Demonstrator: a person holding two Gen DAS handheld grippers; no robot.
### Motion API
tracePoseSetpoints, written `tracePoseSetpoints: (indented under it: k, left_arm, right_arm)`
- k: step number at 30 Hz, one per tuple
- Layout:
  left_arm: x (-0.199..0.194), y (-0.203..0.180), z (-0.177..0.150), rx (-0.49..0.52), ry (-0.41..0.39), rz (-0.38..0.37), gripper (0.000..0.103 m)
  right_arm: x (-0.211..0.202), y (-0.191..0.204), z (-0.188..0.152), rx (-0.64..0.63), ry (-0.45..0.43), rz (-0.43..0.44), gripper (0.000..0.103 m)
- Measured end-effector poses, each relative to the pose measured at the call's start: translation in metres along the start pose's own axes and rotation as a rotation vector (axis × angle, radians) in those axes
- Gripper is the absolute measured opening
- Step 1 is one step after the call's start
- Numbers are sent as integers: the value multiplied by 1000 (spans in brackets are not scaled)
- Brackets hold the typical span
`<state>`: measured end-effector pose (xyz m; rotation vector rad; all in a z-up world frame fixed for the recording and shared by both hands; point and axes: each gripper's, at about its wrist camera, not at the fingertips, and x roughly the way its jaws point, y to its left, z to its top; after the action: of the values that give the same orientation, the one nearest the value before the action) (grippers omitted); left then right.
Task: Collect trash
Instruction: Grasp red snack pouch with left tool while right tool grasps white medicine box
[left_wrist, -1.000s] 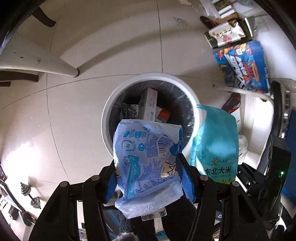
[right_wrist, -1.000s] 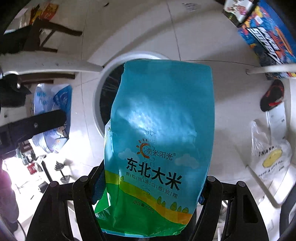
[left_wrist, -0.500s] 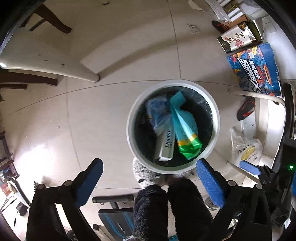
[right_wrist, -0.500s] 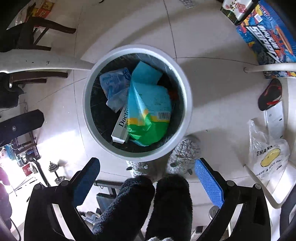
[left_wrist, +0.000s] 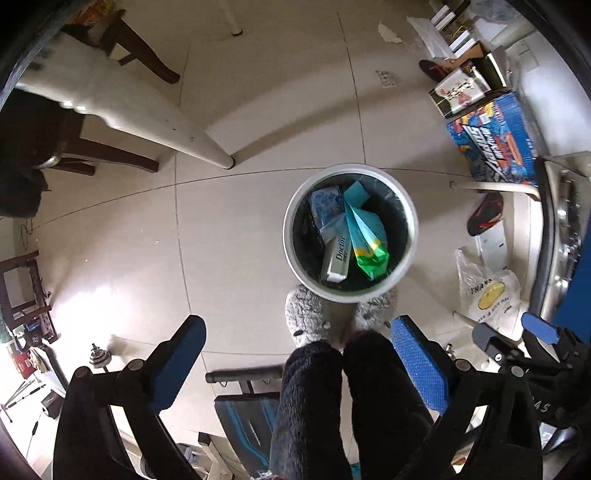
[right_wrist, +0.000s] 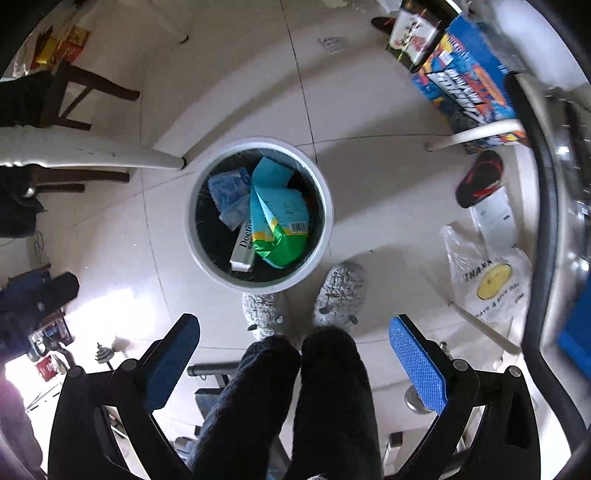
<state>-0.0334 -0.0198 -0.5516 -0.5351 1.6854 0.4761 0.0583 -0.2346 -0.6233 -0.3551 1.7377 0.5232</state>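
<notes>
Trash sits below both gripper pairs, the left gripper (left_wrist: 295, 360) and right gripper (right_wrist: 295, 354) each spread wide and holding nothing, above grey slippers (right_wrist: 340, 291) and, beyond, the white bin (right_wrist: 325, 236) holding the teal rice bag (right_wrist: 280, 225), blue wrapper (right_wrist: 227, 190) and carton (right_wrist: 243, 247).
</notes>
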Motion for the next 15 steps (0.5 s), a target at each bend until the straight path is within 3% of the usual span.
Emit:
tracePoseSetpoints:
  k: [8, 15]
  left_arm:
    - [-90, 6, -39, 4, -29, -41, 103]
    - [-175, 16, -59, 36, -107, -62, 103]
  right_arm:
    - [-110, 20, -36, 16, -64, -10, 103]
    - [-209, 45, -70, 20, -104, 0, 103]
